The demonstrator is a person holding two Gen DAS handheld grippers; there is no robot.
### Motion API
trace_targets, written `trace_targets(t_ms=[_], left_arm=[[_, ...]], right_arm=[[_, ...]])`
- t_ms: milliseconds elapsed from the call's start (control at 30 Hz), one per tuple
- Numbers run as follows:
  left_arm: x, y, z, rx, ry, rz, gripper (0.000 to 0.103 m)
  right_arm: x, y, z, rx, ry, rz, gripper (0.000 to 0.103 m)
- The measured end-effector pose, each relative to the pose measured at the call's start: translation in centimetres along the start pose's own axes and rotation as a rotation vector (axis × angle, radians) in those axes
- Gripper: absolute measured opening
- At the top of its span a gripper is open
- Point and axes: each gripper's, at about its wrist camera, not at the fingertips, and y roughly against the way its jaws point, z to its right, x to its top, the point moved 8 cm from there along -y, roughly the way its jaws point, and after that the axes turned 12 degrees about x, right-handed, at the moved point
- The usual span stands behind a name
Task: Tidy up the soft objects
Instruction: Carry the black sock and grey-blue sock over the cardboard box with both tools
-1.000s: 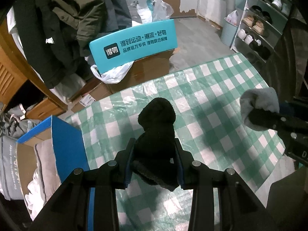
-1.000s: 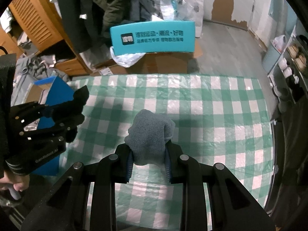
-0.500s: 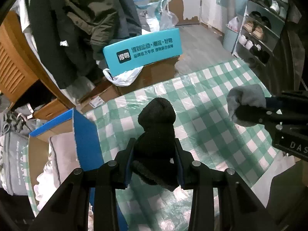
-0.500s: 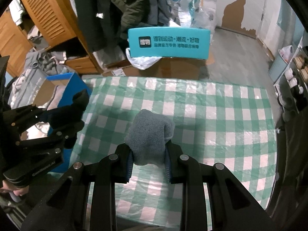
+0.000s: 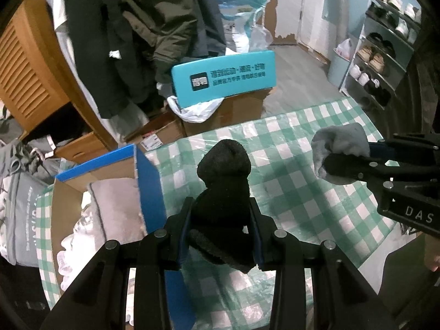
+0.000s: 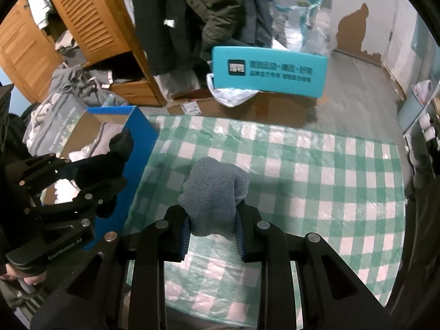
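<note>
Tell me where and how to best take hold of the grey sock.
Grip the grey sock across its bunched middle, coming from above, as the right gripper already does: jaws closed on its narrow waist, the rounded end bulging past the fingertips. It is soft, so squeezing the folded bulk probably holds better than pinching a loose edge.

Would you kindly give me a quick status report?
Left gripper shut on black sock. Right gripper shut on grey sock. Blue box open, unobstructed.
</note>
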Motion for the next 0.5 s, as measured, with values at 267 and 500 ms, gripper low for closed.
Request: trace_targets(t_ms=[267,500], left_arm=[[-0.6,-0.2,-3.7,0.009,0.06,-0.005,0.037],[-1.3,-0.6,-7.4,0.044,0.112,-0.004,0.037]], right_arm=[[1.5,-1.8,-3.4,0.033,0.046,-0.012,0.024],[2.8,-3.4,-5.8,0.033,0.08,-0.022,0.024]])
